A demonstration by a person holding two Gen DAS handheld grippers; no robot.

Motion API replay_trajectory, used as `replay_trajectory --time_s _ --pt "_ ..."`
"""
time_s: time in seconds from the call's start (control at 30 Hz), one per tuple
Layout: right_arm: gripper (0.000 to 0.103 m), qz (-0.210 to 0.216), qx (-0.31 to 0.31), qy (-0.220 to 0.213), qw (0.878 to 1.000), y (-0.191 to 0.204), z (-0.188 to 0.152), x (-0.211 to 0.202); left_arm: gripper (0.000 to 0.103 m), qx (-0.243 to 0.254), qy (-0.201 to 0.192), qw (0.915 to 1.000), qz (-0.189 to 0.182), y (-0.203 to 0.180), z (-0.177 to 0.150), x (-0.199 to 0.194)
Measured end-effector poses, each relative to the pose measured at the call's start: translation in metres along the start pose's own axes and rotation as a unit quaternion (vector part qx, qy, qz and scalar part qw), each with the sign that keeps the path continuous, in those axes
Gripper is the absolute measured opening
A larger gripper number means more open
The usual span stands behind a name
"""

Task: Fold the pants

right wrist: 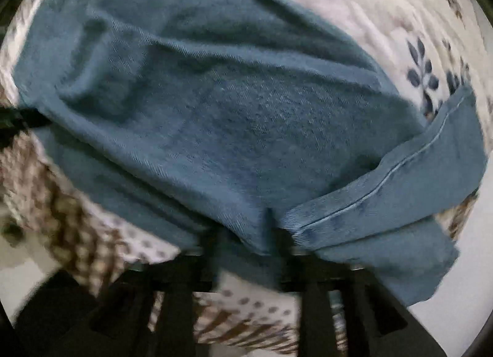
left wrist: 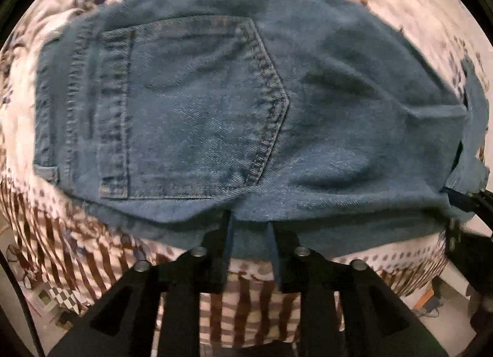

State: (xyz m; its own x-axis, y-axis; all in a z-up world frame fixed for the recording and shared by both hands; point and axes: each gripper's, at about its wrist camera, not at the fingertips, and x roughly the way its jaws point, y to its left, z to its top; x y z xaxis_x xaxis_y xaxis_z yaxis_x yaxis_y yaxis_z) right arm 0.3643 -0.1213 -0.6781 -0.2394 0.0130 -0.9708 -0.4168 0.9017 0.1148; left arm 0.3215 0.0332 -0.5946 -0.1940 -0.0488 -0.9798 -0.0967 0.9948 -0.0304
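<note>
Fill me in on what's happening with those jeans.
A person is folding blue jeans on a bed covered in a floral and checked sheet, working a hand-held gripper in each hand. The jeans lie folded over, back pocket facing up. The left hand-held gripper sits at the near edge of the denim with its jaws slightly apart. The right hand-held gripper is at the near edge further along, by a hemmed leg end, its jaws spread wide. Neither pinches the fabric.
</note>
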Motion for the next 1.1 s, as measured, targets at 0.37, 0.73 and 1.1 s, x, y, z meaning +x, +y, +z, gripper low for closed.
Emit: replay_trajectory --time_s 0.37,0.73,1.1 --pt "0.095 0.076 0.195 -0.059 0.976 -0.069 -0.034 -0.077 0.088 -0.057 -0.088 0.9945 -0.008 0.011 -0.043 -0.061" --pt "0.091 0.008 0.361 -0.058 0.931 -0.273 0.072 -0.036 0.088 -0.077 -0.152 0.9812 0.09 -0.011 0.066 -0.048" --pt "0.008 -0.003 0.423 -0.153 0.893 -0.273 -0.046 -0.091 0.088 -0.049 -0.123 0.9898 0.054 -0.033 0.045 -0.045"
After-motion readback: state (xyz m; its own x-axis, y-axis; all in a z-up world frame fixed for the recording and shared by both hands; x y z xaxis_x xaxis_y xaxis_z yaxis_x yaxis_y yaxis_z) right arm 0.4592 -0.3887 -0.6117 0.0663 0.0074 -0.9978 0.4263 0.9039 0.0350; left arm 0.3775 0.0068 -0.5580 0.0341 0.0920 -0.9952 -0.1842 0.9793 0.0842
